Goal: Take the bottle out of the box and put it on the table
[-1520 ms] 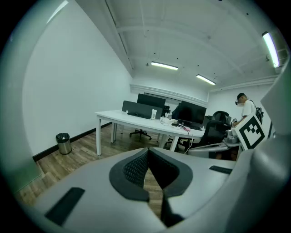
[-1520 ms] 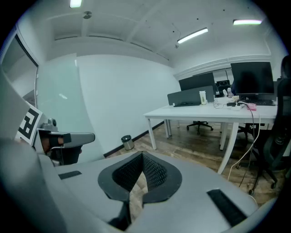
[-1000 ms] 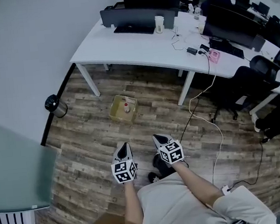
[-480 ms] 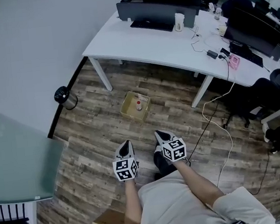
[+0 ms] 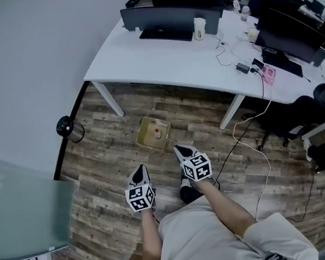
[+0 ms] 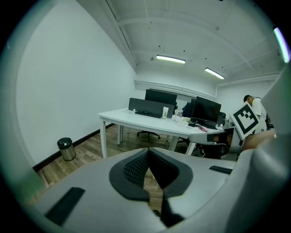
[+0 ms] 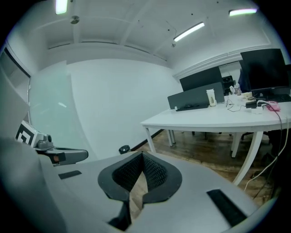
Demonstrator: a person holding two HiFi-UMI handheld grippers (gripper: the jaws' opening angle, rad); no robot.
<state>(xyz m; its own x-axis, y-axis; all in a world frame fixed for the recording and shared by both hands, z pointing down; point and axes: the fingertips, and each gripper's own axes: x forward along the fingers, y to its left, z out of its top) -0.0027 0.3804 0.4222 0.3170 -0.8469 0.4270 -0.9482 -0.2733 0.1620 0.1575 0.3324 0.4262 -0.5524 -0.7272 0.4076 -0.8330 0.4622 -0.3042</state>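
Observation:
A small open cardboard box (image 5: 147,137) sits on the wood floor just in front of the white table (image 5: 161,63). Inside it stands a small pale bottle (image 5: 157,133) with a red cap. My right gripper (image 5: 180,149) is held out just short of the box's near right corner, jaws shut and empty. My left gripper (image 5: 140,169) hangs further back and to the left, also shut with nothing in it. In the left gripper view the left gripper (image 6: 148,152) points toward the table, and in the right gripper view the right gripper (image 7: 142,154) does the same.
A round metal bin (image 5: 65,126) stands by the left wall. Monitors (image 5: 165,18), a cup (image 5: 200,28) and cables lie on the table. A cable (image 5: 251,146) trails over the floor at the right, near office chairs (image 5: 288,113). A glass partition (image 5: 20,205) is at the left.
Both grippers have moved forward across the floor toward the box, which now lies much nearer to them. Both jaws stay shut.

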